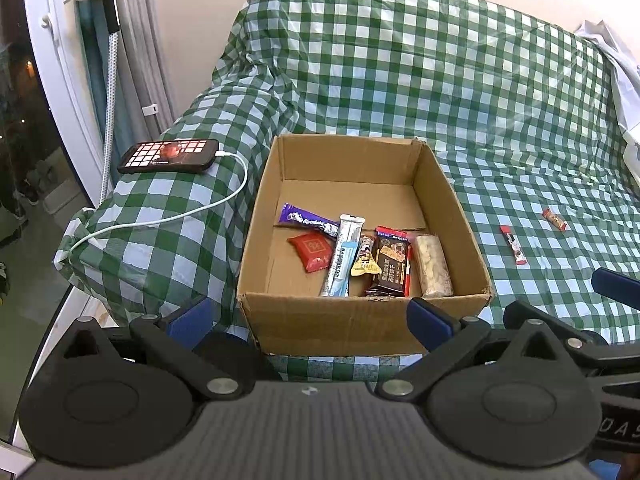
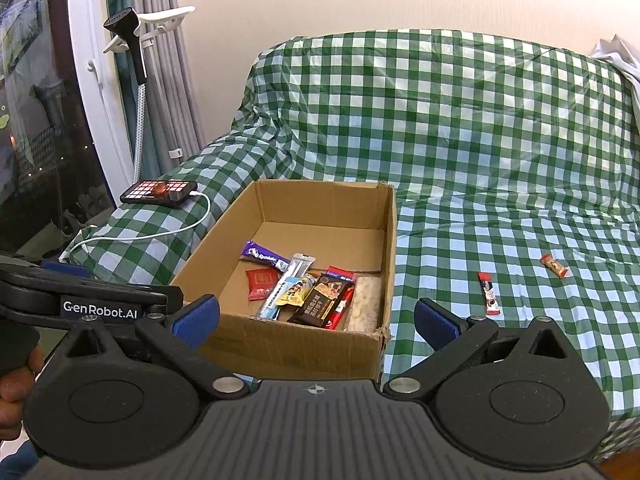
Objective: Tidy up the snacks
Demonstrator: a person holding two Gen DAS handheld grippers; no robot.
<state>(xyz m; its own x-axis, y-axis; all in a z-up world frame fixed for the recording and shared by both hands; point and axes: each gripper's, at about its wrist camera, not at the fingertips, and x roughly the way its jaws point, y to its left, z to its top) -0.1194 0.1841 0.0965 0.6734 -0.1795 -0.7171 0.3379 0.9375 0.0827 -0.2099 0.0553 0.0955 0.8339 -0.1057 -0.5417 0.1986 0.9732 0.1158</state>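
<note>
The left gripper (image 1: pixel 310 322) is released, its blue pads spread wide with nothing between them. It hangs low before the near wall of the box (image 1: pixel 332 326), which fills the gap between the fingers. The right gripper (image 2: pixel 316 320) is likewise spread and empty, set to the right of the left one; its left finger (image 2: pixel 196 320) overlaps the box's near wall and its right finger (image 2: pixel 436 322) stands over bare cloth (image 2: pixel 480 128) beside the box's near right corner. A hand (image 2: pixel 14 392) shows at the left edge of the right wrist view, below the left gripper's body.

The box is open-topped and sits on the green checked cloth. Snacks lie in its near half: a purple bar (image 1: pixel 308 220) toward the back left, a red packet (image 1: pixel 314 250) in front of it, a pale blue stick (image 1: pixel 344 256), a yellow packet (image 1: pixel 365 266), a dark bar (image 1: pixel 390 266) and a pale bar (image 1: pixel 432 266) against the right wall. The far half of the box floor is bare.

Two snacks lie loose on the cloth, right of the box and well apart from it: a red stick (image 2: pixel 489 294), near the right gripper's right finger, and a small orange packet (image 2: pixel 554 265) farther right. Open cloth surrounds both.

Left of the box, on a raised fold, a phone (image 1: pixel 170 156) lies with a white cable (image 1: pixel 192 212) trailing off the edge.
</note>
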